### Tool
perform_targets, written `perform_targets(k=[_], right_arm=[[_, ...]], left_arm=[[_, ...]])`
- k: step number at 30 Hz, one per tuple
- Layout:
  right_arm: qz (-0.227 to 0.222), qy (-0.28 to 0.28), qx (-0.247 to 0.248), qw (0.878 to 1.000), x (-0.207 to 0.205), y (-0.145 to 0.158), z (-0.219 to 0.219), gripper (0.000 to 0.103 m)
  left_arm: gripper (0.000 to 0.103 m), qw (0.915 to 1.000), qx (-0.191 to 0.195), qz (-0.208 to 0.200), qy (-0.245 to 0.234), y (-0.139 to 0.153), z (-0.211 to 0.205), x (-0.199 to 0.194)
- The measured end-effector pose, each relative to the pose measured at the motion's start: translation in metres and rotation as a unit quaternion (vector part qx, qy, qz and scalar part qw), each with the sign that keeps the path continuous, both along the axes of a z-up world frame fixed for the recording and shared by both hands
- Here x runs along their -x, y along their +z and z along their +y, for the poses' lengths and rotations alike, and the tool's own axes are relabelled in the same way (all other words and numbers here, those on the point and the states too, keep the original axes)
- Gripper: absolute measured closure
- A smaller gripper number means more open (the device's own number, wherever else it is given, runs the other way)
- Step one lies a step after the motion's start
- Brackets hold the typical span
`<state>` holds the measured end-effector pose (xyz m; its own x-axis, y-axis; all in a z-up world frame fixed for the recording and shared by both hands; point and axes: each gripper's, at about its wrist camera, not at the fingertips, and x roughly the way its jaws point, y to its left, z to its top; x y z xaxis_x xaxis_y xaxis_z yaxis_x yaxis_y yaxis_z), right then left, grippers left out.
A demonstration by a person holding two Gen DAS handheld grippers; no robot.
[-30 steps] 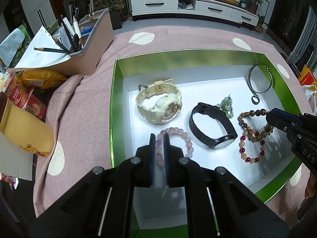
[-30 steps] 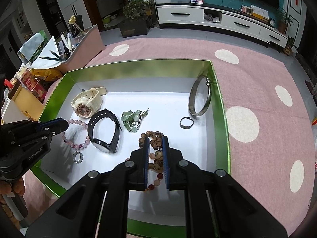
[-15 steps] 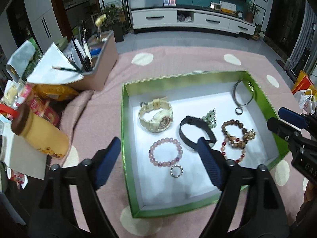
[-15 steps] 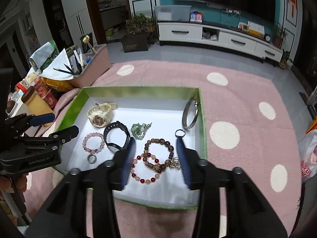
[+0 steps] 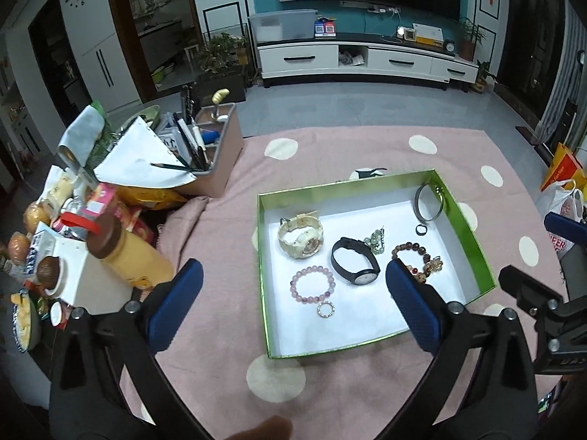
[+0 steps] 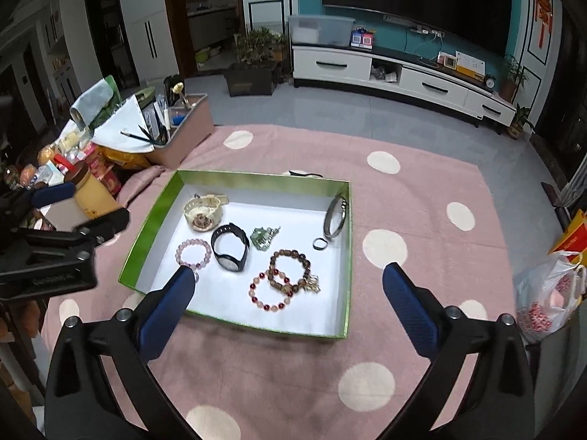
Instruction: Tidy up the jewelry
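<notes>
Left tongs (image 5: pixel 290 302) and right tongs (image 6: pixel 288 302), jaws opening wide and empty, hover at lower frame above a green-walled, white-floored jewelry tray (image 6: pixel 234 178).

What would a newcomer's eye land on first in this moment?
The shallow green-walled, white-floored box on the pink polka-dot cloth, holding jewelry: a cream plastic watch at its far left, a black wristwatch mid-floor, beaded bracelets nearest. Both blue-padded claws gape, opening, nothing between them.

box (image 6: pixel 154 216): glossy green foil | bangle (image 6: pixel 335 216): polished metal | tablecloth (image 6: pixel 422 183): matt cloth
</notes>
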<state>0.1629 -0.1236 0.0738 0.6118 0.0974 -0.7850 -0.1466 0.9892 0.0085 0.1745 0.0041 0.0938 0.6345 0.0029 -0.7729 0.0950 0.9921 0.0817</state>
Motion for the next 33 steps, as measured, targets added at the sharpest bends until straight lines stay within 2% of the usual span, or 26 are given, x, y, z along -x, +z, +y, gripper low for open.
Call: perform_targets(k=[8, 13, 33], right_arm=[[-0.014, 0.003, 0.028, 1.000, 0.003, 0.041, 0.003, 0.001], [-0.022, 0.000, 0.037, 0.999, 0.002, 0.051, 0.003, 0.001], [-0.013, -0.003, 0.038, 0.999, -0.009, 0.037, 0.007, 0.001]], left_arm=[[0.002, 0.9999, 0.012, -0.007, 0.006, 0.045, 0.002, 0.010], [0.002, 0.9997, 0.016, -0.015, 0.013, 0.061, 0.004, 0.011], [0.002, 0.9997, 0.002, -0.002, 0.023, 0.047, 0.001, 0.001]])
